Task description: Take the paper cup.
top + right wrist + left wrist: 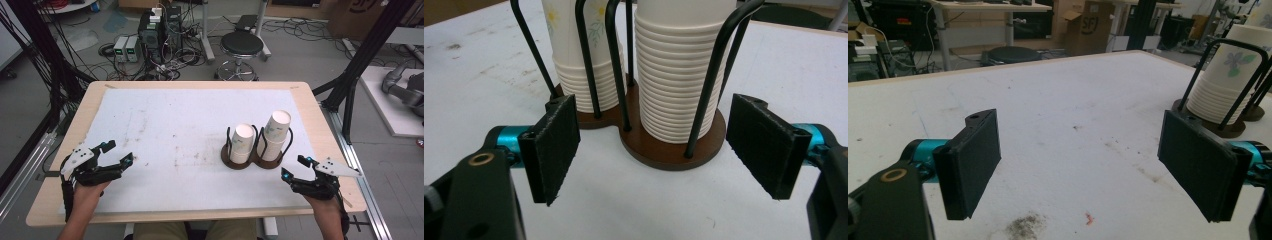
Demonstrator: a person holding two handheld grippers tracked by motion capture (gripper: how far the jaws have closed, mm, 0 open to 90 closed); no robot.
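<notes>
A dark brown two-slot cup holder (227, 159) with black wire hoops stands right of the table's middle. It holds two stacks of white paper cups: a shorter stack (242, 142) and a taller stack (275, 134). My right gripper (294, 167) hovers open just in front and to the right of the holder. In the right gripper view both stacks (584, 65) (679, 75) and the holder base (704, 145) sit close ahead of the open right gripper (659, 150). My left gripper (118, 152) is open near the front left of the mat, with nothing between its pads (1083, 165).
A white mat (175, 130) with faint stains covers most of the wooden table (320, 120). In the left gripper view one cup stack (1228, 80) stands far to the right. A black stool (241, 46) and electronics with cables sit on the floor beyond the table.
</notes>
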